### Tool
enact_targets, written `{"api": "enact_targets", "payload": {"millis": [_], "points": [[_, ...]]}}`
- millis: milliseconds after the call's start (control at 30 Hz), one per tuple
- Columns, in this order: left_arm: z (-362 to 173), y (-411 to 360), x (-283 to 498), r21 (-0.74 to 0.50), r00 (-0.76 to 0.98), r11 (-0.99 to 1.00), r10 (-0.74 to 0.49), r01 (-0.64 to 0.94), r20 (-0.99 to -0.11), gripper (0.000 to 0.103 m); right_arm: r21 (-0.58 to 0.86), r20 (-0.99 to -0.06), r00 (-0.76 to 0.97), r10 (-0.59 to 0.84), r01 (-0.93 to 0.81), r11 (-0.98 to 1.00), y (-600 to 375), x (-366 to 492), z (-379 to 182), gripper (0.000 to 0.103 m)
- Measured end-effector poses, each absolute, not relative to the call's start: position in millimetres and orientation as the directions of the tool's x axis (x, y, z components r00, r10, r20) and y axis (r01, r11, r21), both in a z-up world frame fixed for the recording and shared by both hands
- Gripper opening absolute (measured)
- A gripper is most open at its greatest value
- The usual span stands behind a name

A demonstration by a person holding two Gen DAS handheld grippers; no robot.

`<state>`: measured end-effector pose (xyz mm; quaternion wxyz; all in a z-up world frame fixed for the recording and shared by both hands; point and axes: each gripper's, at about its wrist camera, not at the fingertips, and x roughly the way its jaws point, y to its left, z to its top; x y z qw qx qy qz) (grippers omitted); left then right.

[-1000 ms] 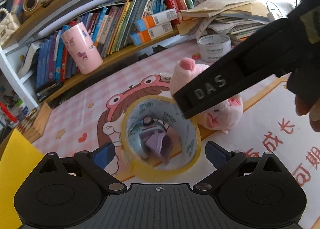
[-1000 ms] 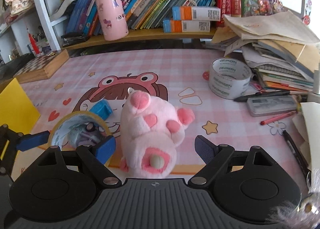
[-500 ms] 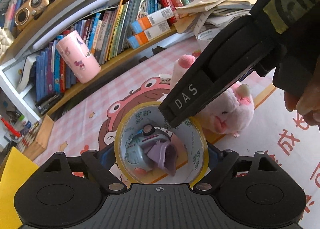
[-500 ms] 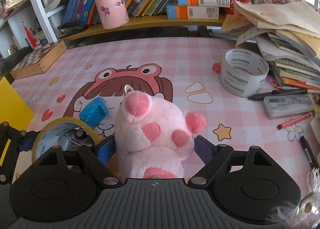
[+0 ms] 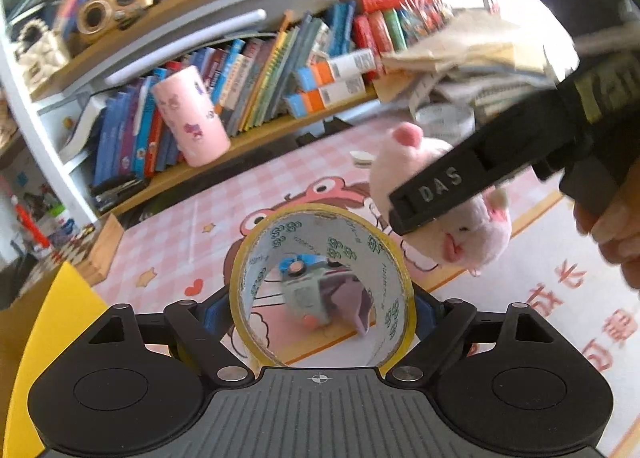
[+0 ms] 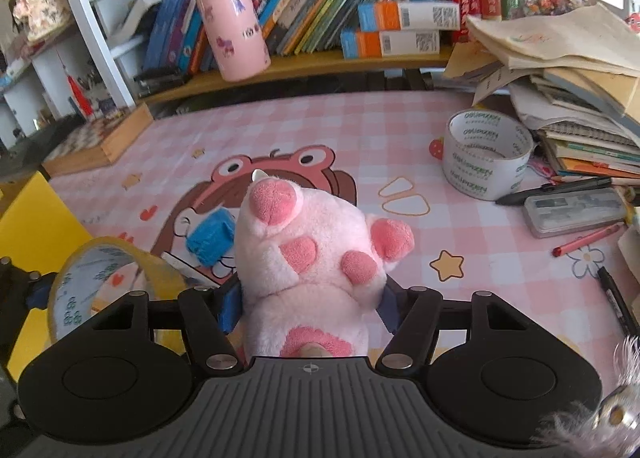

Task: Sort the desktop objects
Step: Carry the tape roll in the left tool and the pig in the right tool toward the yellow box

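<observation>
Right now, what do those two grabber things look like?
Both are black plastic. Each hand-held gripper, left and right, has blue finger pads, round silver screws and a ribbed grey base. The right one's finger says "DAS" in raised letters, with a yellowish label behind.

My matt black plastic left gripper point(image 5: 320, 310) pinches a glossy yellow tape roll point(image 5: 322, 286); my right gripper point(image 6: 310, 298) squeezes a fuzzy pink cloth pig point(image 6: 308, 254) above the smooth printed desk mat point(image 6: 360, 137).

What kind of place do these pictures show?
Probably a child's study desk at home: a shelf packed with books, a pink cartoon desk mat, and stationery such as a tape roll and pens beside a paper pile.
</observation>
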<state>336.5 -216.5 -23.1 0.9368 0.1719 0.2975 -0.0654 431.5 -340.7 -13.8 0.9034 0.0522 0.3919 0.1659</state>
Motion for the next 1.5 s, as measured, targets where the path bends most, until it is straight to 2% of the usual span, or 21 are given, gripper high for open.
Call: {"api": "enact_targets", "payload": {"millis": [233, 567, 1000, 1500], "points": [[0.9, -197.1, 305.9, 0.176, 0.834, 0.968, -0.052, 0.176, -0.55, 0.087, 0.257, -0.659, 0.669, 0.345, -0.231, 0.938, -351.1, 404.5, 3.2, 0.061], [23.4, -168.3, 264.6, 0.092, 0.847, 0.981, -0.097, 0.169, -0.522, 0.087, 0.259, -0.635, 0.702, 0.323, -0.2, 0.945, -354.0, 351.6, 21.4, 0.062], [30.2, -117.8, 203.8, 0.028, 0.842, 0.981, -0.148, 0.19, -0.519, 0.087, 0.223, -0.641, 0.707, 0.298, -0.2, 0.954, -311.4, 265.3, 32.2, 0.062], [20.3, -67.8, 140.5, -0.01, 0.812, 0.975, -0.192, 0.223, -0.551, 0.087, 0.149, -0.699, 0.658, 0.281, -0.25, 0.957, -238.8, 184.3, 21.9, 0.062]]}}
